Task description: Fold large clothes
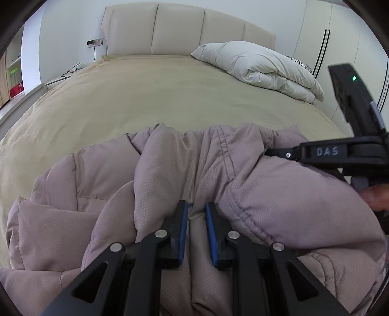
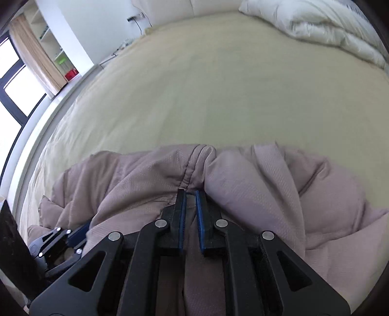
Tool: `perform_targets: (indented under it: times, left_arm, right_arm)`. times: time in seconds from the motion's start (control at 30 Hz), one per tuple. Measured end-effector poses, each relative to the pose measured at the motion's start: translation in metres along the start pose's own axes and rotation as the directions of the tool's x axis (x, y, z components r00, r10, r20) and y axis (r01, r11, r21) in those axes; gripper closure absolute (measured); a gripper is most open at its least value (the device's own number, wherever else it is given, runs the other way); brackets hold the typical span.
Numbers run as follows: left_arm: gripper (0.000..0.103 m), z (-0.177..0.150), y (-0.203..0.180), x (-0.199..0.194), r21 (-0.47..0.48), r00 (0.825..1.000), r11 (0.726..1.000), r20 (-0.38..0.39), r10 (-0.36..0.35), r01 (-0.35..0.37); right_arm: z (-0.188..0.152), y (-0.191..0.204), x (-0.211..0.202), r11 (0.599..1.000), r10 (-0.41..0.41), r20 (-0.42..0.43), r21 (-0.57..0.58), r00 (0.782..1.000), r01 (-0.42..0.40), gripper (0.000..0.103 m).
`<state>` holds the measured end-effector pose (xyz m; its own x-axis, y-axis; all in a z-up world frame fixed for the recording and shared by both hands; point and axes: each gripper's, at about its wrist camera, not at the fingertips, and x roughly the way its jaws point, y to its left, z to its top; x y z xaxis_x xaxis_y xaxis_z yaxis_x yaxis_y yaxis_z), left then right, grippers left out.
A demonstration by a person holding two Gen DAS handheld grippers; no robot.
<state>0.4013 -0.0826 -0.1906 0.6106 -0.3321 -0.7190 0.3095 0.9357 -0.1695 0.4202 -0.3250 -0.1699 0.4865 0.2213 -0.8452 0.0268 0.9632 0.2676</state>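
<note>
Left wrist view: the left tool (image 1: 196, 206) sits low over a mauve padded jacket (image 1: 170, 194) bunched on the near part of the bed (image 1: 170, 92), and its blue-lined fingers (image 1: 182, 233) have a fold of that quilted fabric pinched between them, a narrow gap showing where the cloth fills it. Over on the right edge, the right tool (image 1: 272, 152) comes in sideways, its black body marked "DAS", its tip buried in the jacket near a stitched seam. A fingertip of the person's hand (image 1: 375, 197) shows just under that body. Beyond the jacket the tan bedsheet runs flat to a cream padded headboard (image 1: 189, 31), with a folded white duvet (image 1: 262, 68) at the far right corner.

Right wrist view: the right tool (image 2: 190, 194) is clamped on the jacket (image 2: 255, 184) right below a gathered, stitched seam, cloth drawn up tight between the two blue pads (image 2: 199, 223). At lower left, the left tool (image 2: 73, 233) pokes out from under a fold of jacket, mostly covered. The jacket lies heaped across the near bed (image 2: 194, 85), the white duvet (image 2: 316, 21) at the top right, a window (image 2: 14, 80) and curtain (image 2: 36, 53) at far left.
</note>
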Motion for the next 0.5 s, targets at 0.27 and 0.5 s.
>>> perform_targets:
  times: [0.27,0.5]
  left_arm:
    - [0.084,0.001,0.000,0.005,0.005,1.000,1.000,-0.001,0.005,-0.005]
    - [0.084,0.001,0.002,0.002,-0.007,1.000,1.000,0.009,-0.005,0.005]
  right_arm:
    - [-0.005,-0.018,0.019,1.000,0.008,0.033,0.029,0.999,-0.009,0.095]
    - [-0.054,0.036,-0.088,0.995,0.076,0.205,-0.073,0.976,-0.062,0.094]
